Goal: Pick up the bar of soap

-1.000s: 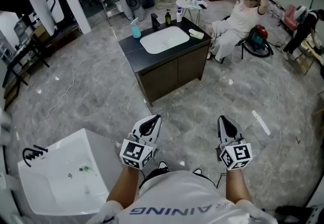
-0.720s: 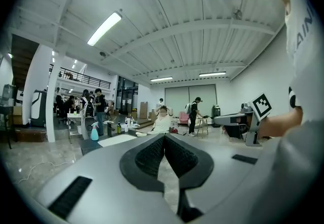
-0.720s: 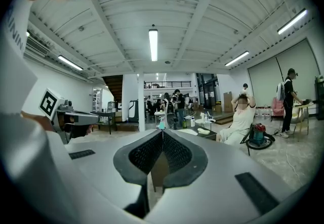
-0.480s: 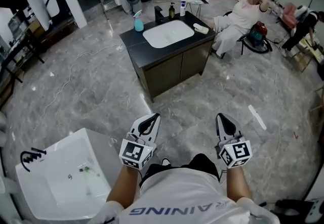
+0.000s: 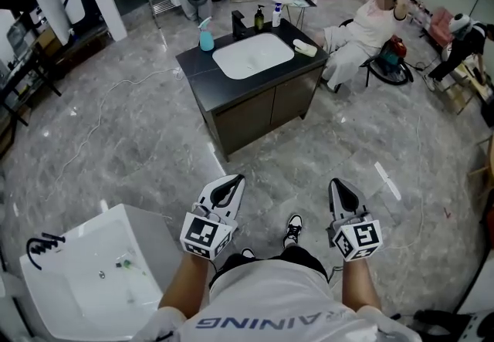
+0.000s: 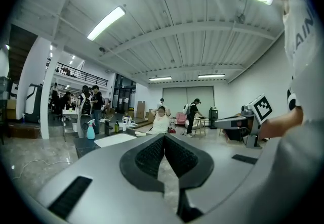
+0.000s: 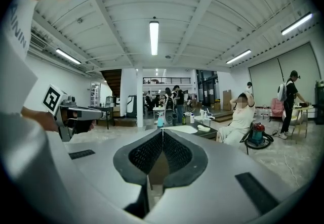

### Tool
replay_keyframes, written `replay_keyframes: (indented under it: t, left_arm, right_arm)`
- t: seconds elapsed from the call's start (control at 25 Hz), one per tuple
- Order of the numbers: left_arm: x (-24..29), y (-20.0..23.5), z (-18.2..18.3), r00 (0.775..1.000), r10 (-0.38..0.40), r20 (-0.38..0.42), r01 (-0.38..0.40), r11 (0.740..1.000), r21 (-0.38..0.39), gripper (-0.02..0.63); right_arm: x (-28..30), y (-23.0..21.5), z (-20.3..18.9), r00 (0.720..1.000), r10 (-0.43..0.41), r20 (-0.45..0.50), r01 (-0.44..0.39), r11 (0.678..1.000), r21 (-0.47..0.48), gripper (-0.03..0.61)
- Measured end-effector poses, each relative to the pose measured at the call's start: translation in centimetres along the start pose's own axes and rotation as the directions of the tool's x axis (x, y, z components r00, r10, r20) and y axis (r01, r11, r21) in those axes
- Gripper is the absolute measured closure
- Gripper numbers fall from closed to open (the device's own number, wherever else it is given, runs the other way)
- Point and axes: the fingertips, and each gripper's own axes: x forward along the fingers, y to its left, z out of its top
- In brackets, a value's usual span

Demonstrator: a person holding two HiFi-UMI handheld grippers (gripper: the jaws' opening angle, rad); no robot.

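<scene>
bar of soap (image 5: 304,47): pale | basin (image 5: 253,55): white | cabinet (image 5: 266,110): dark | spray bottle (image 5: 206,37): teal

- My head camera looks forward and steeply down onto my left gripper (image 5: 228,192) and right gripper (image 5: 344,192), both near; the sink cabinet (image 5: 255,101) stands well ahead.
- Each gripper camera sits close behind my own jaws, facing level forward.
- All three share the sink cabinet.

1. White short-sleeved T-shirt (image 5: 270,306) with grey printed lettering.
2. Black-and-white trainer (image 5: 292,229).
3. Pale grey left claw (image 5: 233,182) and right claw (image 5: 340,183), each with black ribbed pads and a cube with black-and-white square markers.
</scene>
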Motion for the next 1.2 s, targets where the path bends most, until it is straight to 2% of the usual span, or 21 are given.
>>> replay_keyframes:
  t: [0.32, 0.56, 0.92, 1.2]
  left_arm:
    - [8.6, 1.0, 1.9, 0.999, 0.038, -0.013, -0.038, 0.999, 0.024, 0.606]
    - [15.9, 0.5, 3.2, 0.997, 0.068, -0.034, -0.067, 0.997, 0.029, 0.606]
    - [24.5, -0.7, 4.5, 0.988, 0.152, -0.039, -0.151, 0.988, 0.025, 0.606]
    - [29.2, -0.9, 5.0, 0.986, 0.153, -0.06, -0.151, 0.988, 0.035, 0.606]
  right_arm:
    - [5.1, -7.7, 1.6, 1.0, 0.015, 0.018, -0.015, 1.0, 0.017, 0.565]
    - [8.8, -14.6, 2.4, 0.998, 0.061, 0.024, -0.062, 0.997, 0.043, 0.565]
    - [12.0, -24.1, 1.8, 0.991, 0.132, 0.023, -0.133, 0.989, 0.057, 0.565]
    - [13.8, -29.0, 0.9, 0.992, 0.125, 0.007, -0.125, 0.988, 0.09, 0.563]
